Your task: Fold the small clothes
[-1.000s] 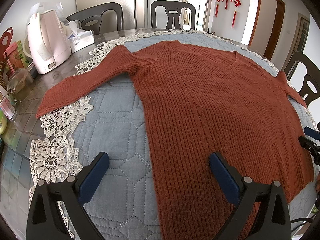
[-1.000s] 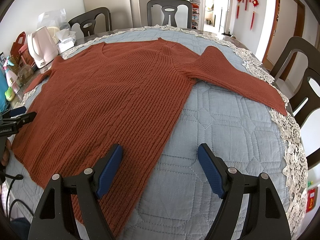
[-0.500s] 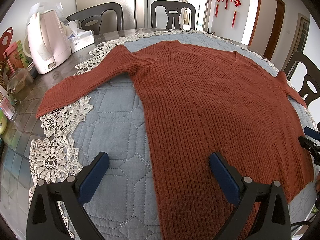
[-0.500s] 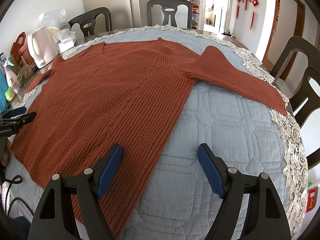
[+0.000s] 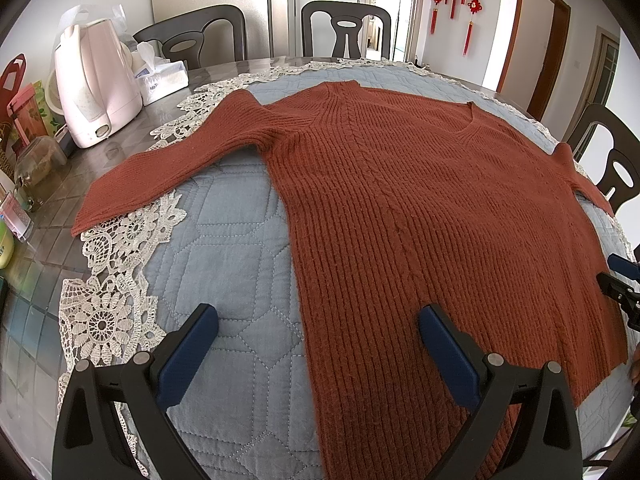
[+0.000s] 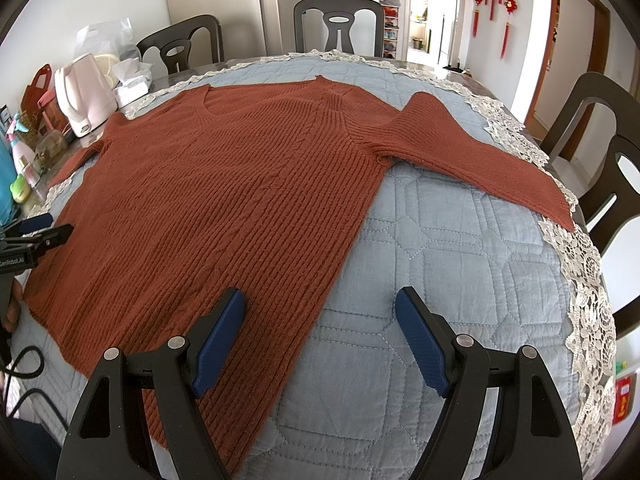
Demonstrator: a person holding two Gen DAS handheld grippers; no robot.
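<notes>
Left claw (image 5: 318,344) spread wide over sweater (image 5: 420,208) side edge, right claw (image 6: 320,332) likewise, both empty

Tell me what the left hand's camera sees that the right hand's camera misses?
Only the left wrist view shows the whole left sleeve running out onto the lace edging. Only the right wrist view shows the whole right sleeve lying flat. Both share the rust sweater, the blue quilted cloth, the pink kettle, and both open grippers: left gripper, right gripper.
</notes>
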